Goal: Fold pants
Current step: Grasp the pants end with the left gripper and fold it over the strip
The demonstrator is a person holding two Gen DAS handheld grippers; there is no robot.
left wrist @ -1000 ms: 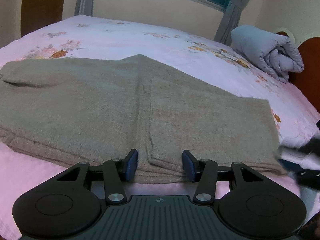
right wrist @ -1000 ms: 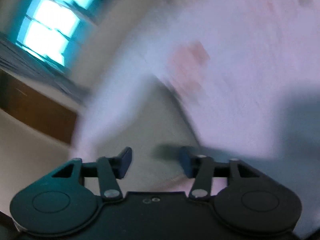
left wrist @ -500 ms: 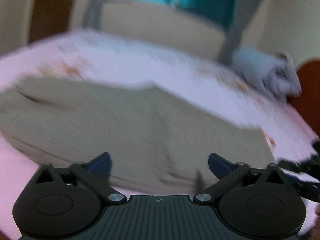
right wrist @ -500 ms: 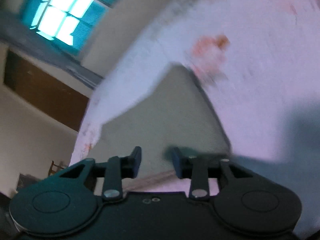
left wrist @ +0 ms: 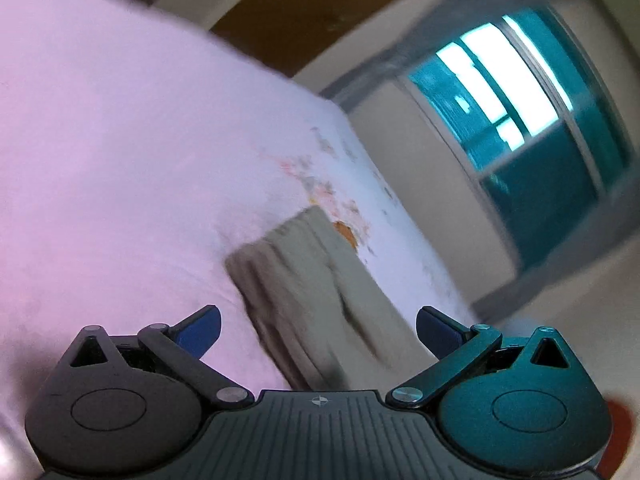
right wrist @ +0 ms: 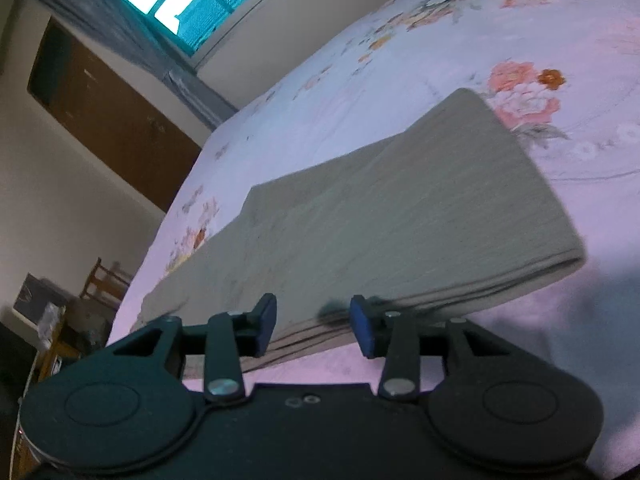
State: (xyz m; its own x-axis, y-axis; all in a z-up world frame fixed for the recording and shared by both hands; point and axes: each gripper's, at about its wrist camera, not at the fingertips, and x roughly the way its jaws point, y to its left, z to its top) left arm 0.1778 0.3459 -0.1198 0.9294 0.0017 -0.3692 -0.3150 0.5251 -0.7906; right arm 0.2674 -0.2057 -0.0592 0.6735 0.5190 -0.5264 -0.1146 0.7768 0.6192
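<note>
The khaki pants (right wrist: 400,216) lie folded on the floral bed sheet (right wrist: 520,20). Left gripper (left wrist: 318,330) fingers are spread wide; right gripper (right wrist: 314,322) fingers, just opened, stand narrow, gripping nothing. Next, a fresh edge is likely to be grasped.

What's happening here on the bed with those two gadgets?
A person is folding pants on a bed, with a two-finger tool in each hand. The pants lie flat, folded over in layers on the flowered sheet. Neither tool holds them now: the left tool stands wide open with nothing between its fingers, and the right tool has just been opening, its fingers at the near edge of the pants without pinching it.
</note>
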